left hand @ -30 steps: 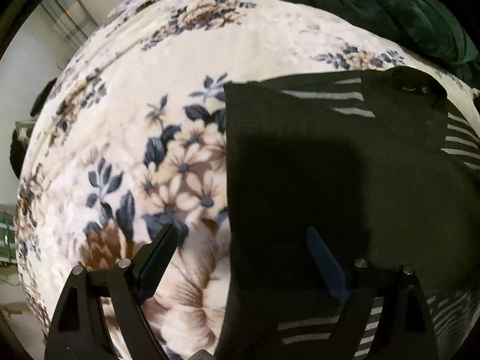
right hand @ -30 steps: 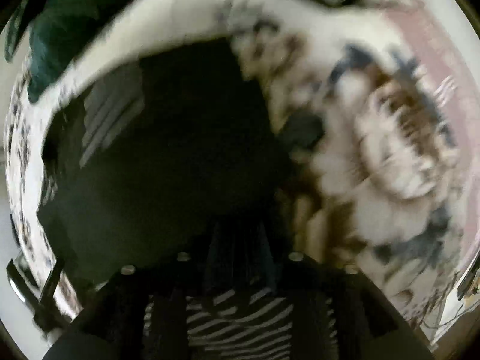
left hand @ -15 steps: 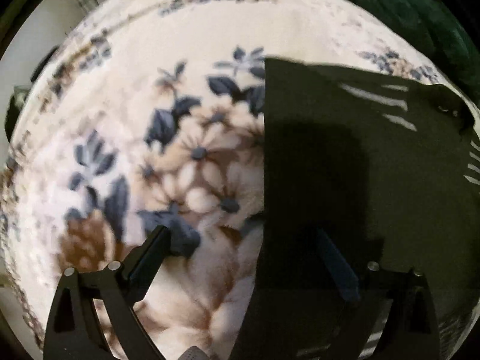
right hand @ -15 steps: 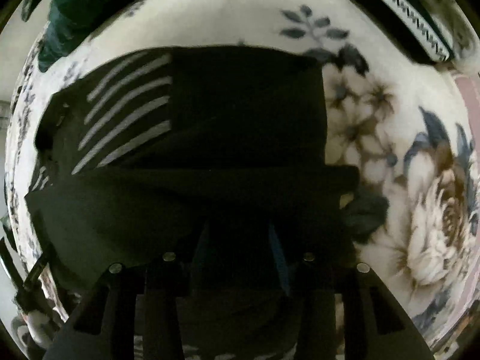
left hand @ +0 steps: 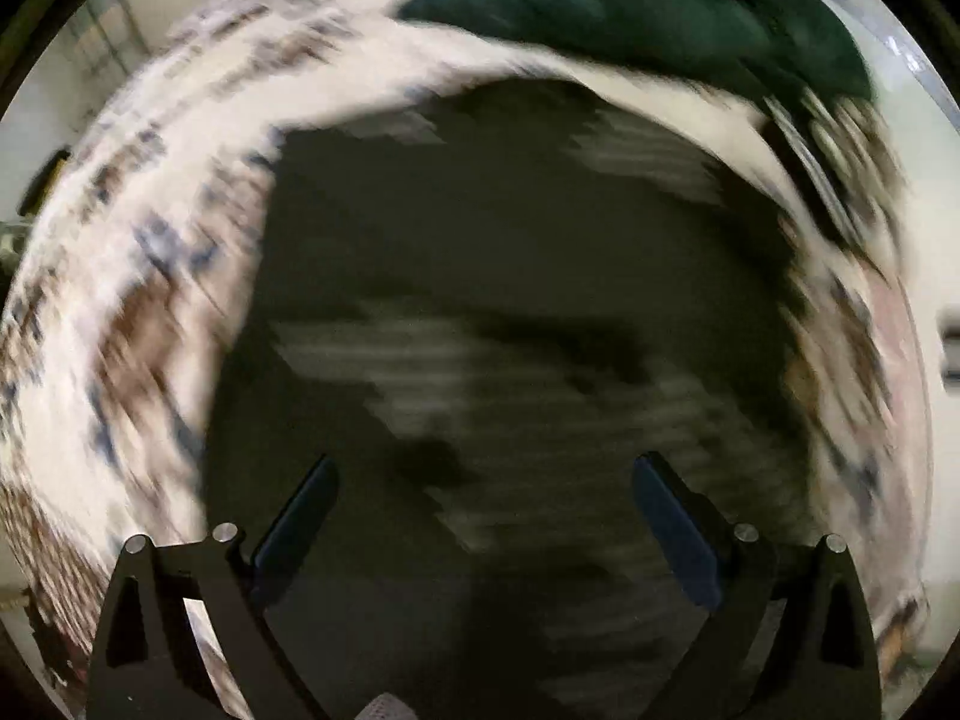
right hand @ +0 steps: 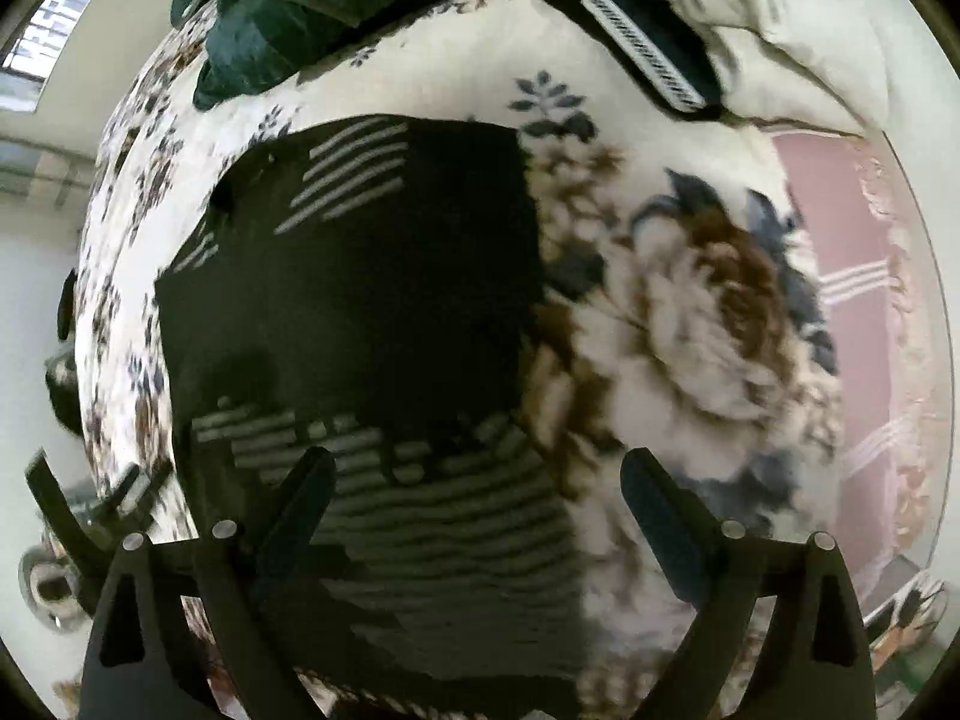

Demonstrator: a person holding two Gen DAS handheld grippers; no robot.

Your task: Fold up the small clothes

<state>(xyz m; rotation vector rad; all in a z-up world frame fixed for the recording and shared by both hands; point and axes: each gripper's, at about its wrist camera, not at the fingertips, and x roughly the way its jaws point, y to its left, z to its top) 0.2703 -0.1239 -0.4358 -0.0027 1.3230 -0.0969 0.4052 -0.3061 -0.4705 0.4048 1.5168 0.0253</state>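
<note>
Here our right gripper point(right hand: 477, 483) has its fingers point(right hand: 300, 495) spreading apart, already standing wide, with nothing pressed between the blue pads; the near, striped end of the garment point(right hand: 360, 276) lies below the gap, and neither pad touches it. Our left gripper point(left hand: 483, 489) is just as wide, its fingers point(left hand: 669, 510) parted and bare, hanging over the same cloth without gripping it.

Outward from the right fingers, the garment is a dark piece with grey-white stripes, lying flat on the floral blanket point(right hand: 690, 300) of the bed. Its middle is a plain dark panel, with one patch of stripes at the far left corner and a broader striped band along the near edge, just under the fingers. Its right edge runs close beside a large brown and cream flower printed on the blanket.

In the left wrist view everything is smeared by motion blur, yet we can make out the garment point(left hand: 510, 270) filling the centre, with the blanket point(left hand: 150, 300) curving round its left and far sides.

Farther off, a dark green cloth point(right hand: 288, 6) is heaped at the far edge of the blanket, a black strap with a white zigzag band point(right hand: 630, 42) lies to its right, and pink bedding point(right hand: 840, 228) shows at the right margin.
</note>
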